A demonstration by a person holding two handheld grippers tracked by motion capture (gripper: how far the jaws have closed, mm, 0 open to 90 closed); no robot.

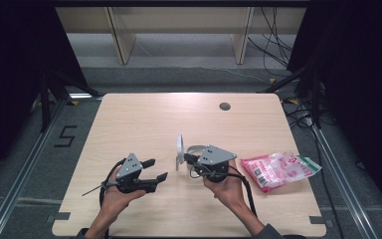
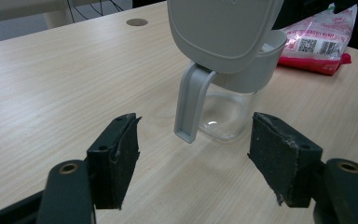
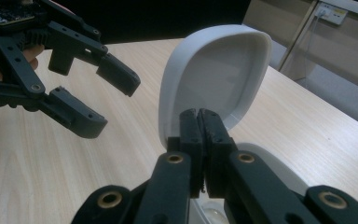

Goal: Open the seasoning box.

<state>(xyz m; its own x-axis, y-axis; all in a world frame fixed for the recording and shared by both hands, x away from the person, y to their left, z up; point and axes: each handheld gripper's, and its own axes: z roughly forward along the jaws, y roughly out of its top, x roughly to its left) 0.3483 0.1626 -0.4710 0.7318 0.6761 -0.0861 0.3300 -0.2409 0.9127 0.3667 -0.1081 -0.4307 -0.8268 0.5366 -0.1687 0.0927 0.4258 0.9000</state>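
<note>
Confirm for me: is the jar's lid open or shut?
Open: the grey lid stands flipped up above the clear jar.

A pink snack packet (image 1: 278, 171) is laid on the wooden table (image 1: 144, 119), near its right edge. A round hole (image 1: 224, 106) is set near the far edge.

Both forearms are coming in from the bottom of the high view, each hand wrapped around the back of its gripper with the cable trailing off behind. The left gripper (image 1: 155, 170) is sitting low on the person's left side, pointing across toward the other hand, and its jaws are standing wide apart with nothing between the pads (image 2: 116, 158). The right gripper (image 1: 185, 158) is pointing back the other way, toward the left one, with its grey plate facing up, and its jaws are squeezed together so the two pads (image 3: 191, 128) are pretty much touching.
</note>
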